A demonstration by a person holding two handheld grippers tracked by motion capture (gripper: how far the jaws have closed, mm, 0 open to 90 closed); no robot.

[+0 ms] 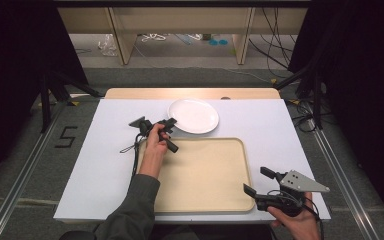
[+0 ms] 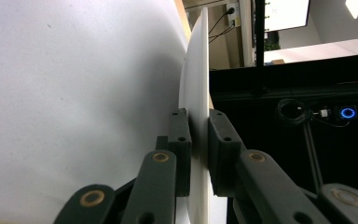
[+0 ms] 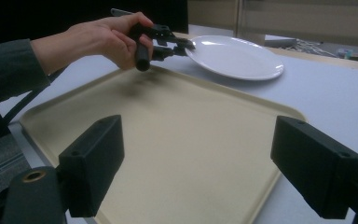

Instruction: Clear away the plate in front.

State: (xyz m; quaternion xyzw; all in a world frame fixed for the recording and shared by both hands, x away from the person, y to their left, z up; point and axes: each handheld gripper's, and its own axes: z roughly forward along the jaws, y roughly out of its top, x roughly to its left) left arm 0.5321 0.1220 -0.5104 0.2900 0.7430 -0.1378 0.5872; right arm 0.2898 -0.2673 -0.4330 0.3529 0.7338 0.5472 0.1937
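A white plate (image 1: 195, 115) lies on the white table (image 1: 105, 150), just beyond a beige tray (image 1: 205, 175). My left gripper (image 1: 172, 121) reaches the plate's near-left rim from over the tray's far-left corner. In the left gripper view its jaws (image 2: 199, 135) stand on either side of the plate's edge (image 2: 198, 70), pads against it. The right gripper view also shows the left gripper (image 3: 182, 44) clamped on the plate (image 3: 235, 56), which rests flat. My right gripper (image 1: 257, 181) hovers at the tray's near-right corner, jaws wide apart (image 3: 205, 158) with nothing between them over the bare tray (image 3: 177, 116).
The tray holds nothing. Past the table's far edge stand wooden shelf legs (image 1: 122, 45) and loose cables on the floor (image 1: 275, 55). Black curtains and stand legs flank both sides of the table.
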